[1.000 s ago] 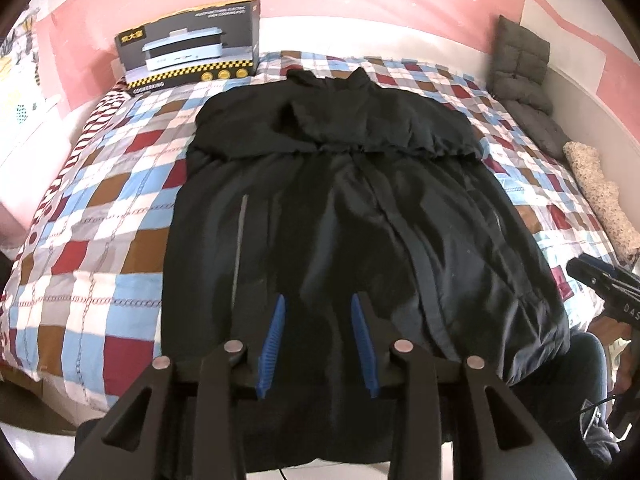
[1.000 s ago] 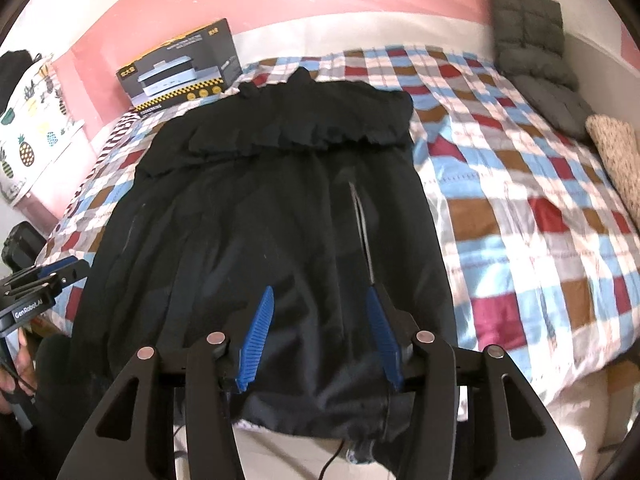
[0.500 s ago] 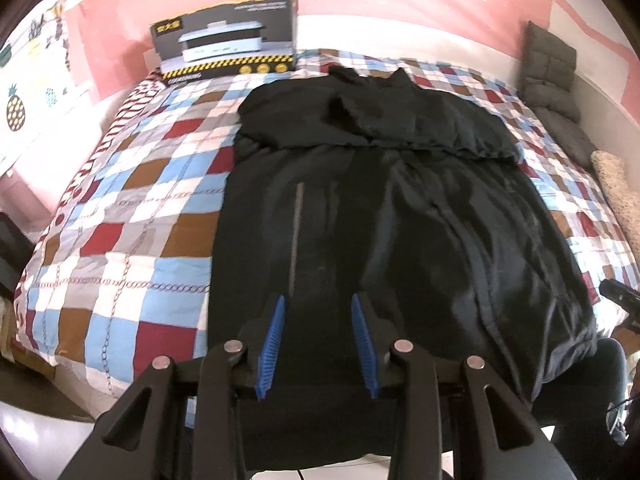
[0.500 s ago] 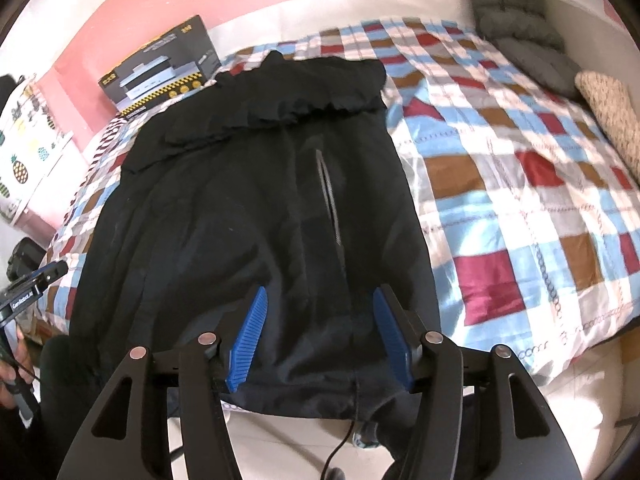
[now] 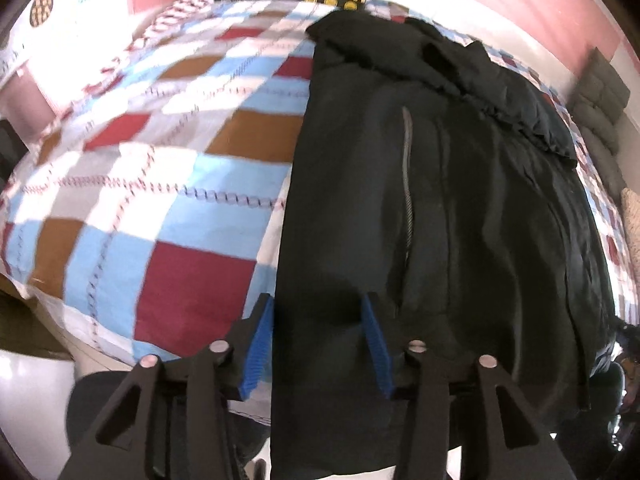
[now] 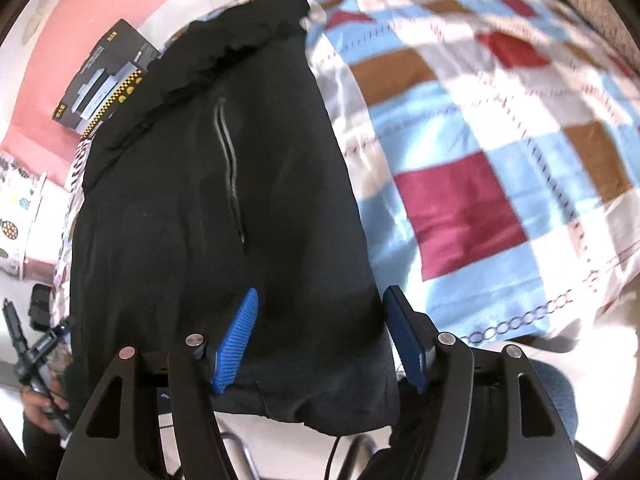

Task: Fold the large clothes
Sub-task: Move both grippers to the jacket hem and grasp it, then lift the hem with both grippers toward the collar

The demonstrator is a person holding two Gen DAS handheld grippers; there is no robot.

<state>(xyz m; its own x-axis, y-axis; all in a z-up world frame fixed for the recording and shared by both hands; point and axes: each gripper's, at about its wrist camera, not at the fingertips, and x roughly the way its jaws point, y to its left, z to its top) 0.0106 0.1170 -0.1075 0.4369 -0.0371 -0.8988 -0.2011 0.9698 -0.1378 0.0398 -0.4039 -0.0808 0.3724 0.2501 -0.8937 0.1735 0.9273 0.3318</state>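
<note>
A large black jacket [image 5: 460, 208] lies flat on a checked bed, collar end far, hem hanging over the near edge; it also shows in the right wrist view [image 6: 224, 216]. A grey pocket zip [image 5: 407, 176] runs down its left side, another [image 6: 229, 160] down its right side. My left gripper [image 5: 316, 312] is open, its blue pads straddling the jacket's near left hem corner. My right gripper [image 6: 320, 304] is open, its blue pads straddling the near right hem corner. Neither pair of pads has closed on the cloth.
The checked bedspread [image 5: 168, 152] spreads left of the jacket and right of it [image 6: 500, 128]. A black printed box [image 6: 104, 80] leans on the pink wall at the bed's head. Grey cushions [image 5: 600, 120] lie at the far right. The other hand-held gripper [image 6: 36, 344] shows at far left.
Both grippers have dropped lower and moved outward, the left to the jacket's left hem corner, the right to its right hem corner. Both stay open; the jacket has not moved.
</note>
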